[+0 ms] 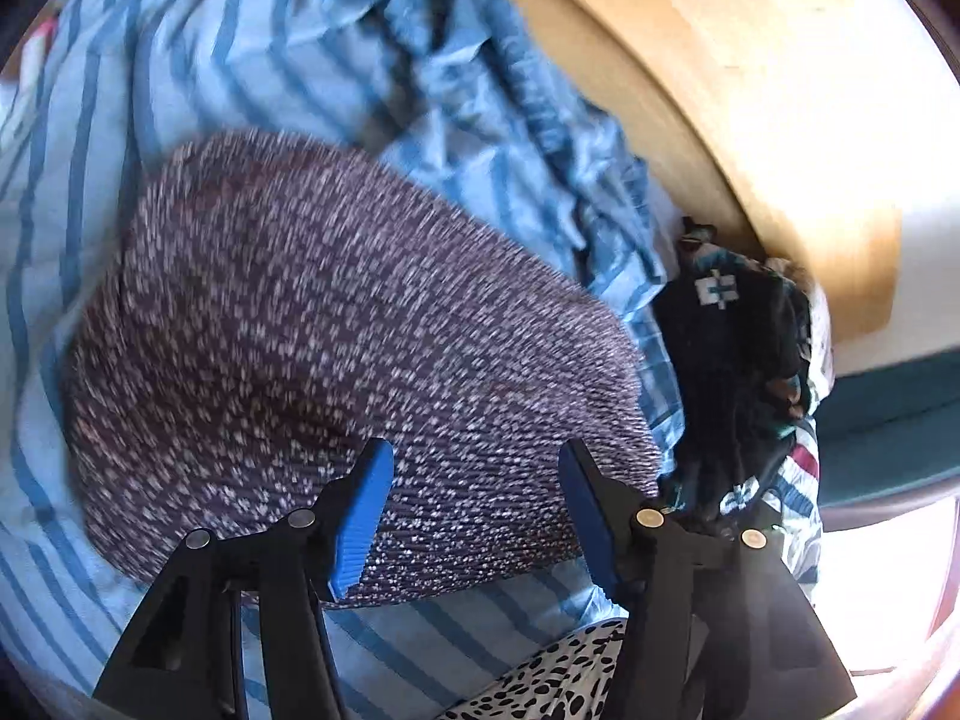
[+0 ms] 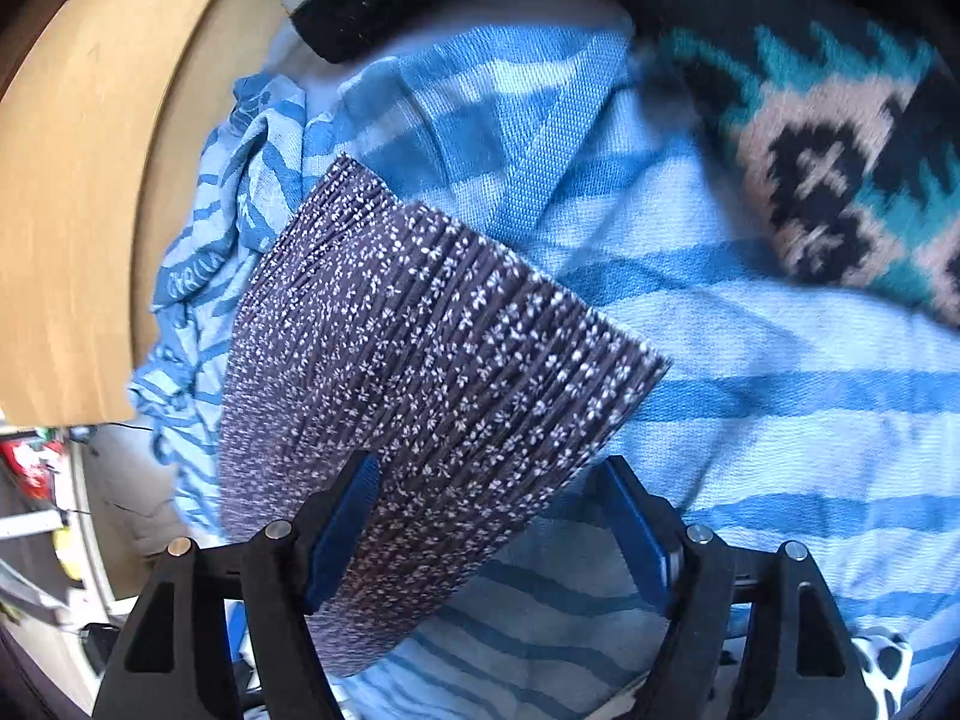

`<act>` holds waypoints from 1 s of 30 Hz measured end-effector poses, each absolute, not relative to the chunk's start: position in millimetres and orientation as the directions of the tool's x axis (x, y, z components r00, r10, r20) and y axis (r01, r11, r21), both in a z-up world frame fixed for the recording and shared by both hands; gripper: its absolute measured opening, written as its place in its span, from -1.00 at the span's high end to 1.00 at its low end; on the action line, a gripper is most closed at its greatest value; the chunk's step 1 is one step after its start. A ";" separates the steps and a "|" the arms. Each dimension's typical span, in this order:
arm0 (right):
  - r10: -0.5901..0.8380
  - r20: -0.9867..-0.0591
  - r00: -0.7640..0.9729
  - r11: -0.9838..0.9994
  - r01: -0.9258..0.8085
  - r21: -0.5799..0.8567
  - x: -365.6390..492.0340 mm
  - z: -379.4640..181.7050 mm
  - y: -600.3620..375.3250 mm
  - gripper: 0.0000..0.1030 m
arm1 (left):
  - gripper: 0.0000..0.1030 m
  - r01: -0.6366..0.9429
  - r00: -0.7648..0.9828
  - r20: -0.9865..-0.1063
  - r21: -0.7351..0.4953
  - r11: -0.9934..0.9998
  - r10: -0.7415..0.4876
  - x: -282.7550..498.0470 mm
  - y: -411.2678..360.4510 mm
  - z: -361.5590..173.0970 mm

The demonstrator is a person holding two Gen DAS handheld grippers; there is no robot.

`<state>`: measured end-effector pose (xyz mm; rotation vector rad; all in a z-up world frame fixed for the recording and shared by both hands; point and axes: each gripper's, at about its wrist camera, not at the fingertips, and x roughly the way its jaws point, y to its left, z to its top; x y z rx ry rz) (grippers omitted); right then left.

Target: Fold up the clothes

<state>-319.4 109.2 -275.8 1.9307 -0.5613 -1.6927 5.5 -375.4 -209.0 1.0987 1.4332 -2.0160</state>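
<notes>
On a bed covered by a light blue striped sheet (image 1: 198,60), the folded pleated garment (image 1: 336,336) lies flat, dark purple with a small white floral print. In the right wrist view its fine pleats run from lower left to upper right, and the long axis follows the same diagonal; the far edge is straight and cleanly cut. A wooden headboard (image 1: 720,72), smooth and tan, borders the sheet beyond a bunched blue striped cloth (image 1: 540,138). A dark knit with teal and beige pattern (image 2: 840,162) lies at the upper right, well apart from the garment. A black-and-white spotted fabric (image 1: 558,684) shows at the lower edge.

The left gripper (image 1: 474,510) stands wide, its ribbed blue pads clear above the garment. The right gripper (image 2: 498,528) also stands wide; the garment's near corner lies between its pads, unclamped.
</notes>
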 end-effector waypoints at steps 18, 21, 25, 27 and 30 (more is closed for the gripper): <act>-0.602 -0.769 0.215 -0.740 0.211 0.639 -261.3 -281.6 -26.0 -0.20 | -0.14 0.483 -0.830 -0.543 -0.814 0.324 -0.127 166.0 -338.3 -267.7; -0.685 -0.707 0.177 -0.685 0.175 0.707 -265.6 -265.7 -27.7 0.16 | -0.19 0.419 -0.861 -0.485 -0.847 0.327 -0.151 165.9 -333.8 -267.4; -0.705 -0.693 0.150 -0.661 0.214 0.719 -268.0 -238.9 -35.0 0.20 | -0.25 0.408 -0.874 -0.463 -0.863 0.297 -0.146 159.0 -331.6 -262.1; -0.684 -0.716 0.142 -0.674 0.254 0.694 -260.6 -225.7 -18.1 0.21 | -0.25 0.420 -0.878 -0.463 -0.866 0.270 -0.121 155.8 -333.1 -257.3; -0.584 -0.797 0.151 -0.756 0.257 0.602 -251.7 -216.4 31.7 -0.01 | -0.25 0.525 -0.842 -0.537 -0.836 0.161 -0.043 140.0 -343.8 -241.3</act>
